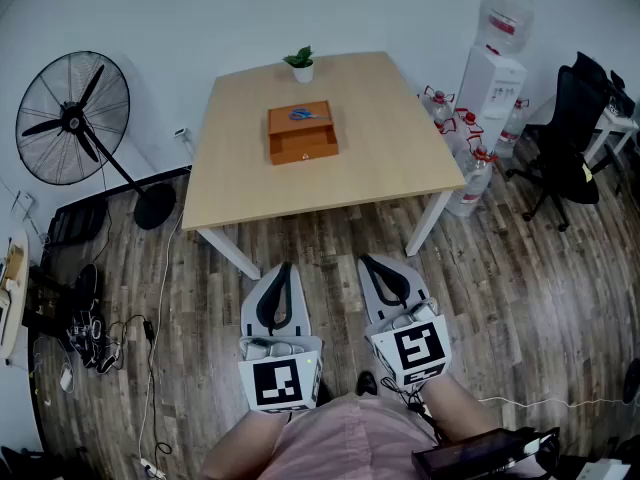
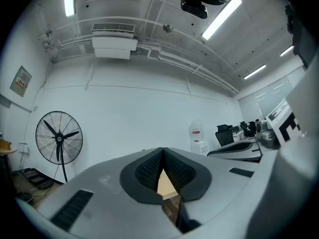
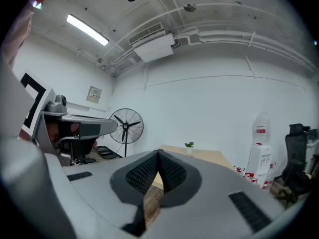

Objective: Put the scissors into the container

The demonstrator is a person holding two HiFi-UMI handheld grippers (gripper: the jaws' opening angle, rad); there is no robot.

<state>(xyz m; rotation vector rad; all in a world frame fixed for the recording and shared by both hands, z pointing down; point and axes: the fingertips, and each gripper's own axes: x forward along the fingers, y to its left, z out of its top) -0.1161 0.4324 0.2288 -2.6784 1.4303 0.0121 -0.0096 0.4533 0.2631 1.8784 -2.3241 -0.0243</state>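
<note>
Hardly begun, judging by the lie of things; blue-handled scissors (image 1: 303, 115) seen on the upper face of the orange wooden box-shaped container (image 1: 301, 148), near the middle of the light wooden table (image 1: 400, 163), a little toward its far edge and the small potted green plant (image 1: 301, 64) there; impossible to tell from this height whether resting on a closed top or already down inside an open one; untouched either way. Left grey gripper (image 1: 284, 268) held low over the wood-plank floor (image 1: 520, 268), close in front of the person and well short of the table's near edge, jaws brought together at the tips, nothing between them; right grey gripper (image 1: 367, 262) just beside it, likewise closed tip to tip and empty. Left to do, in all likelihood: stepping up to the near edge, parting one pair of jaws, taking the scissors, opening the container if needed, lowering them in.
</note>
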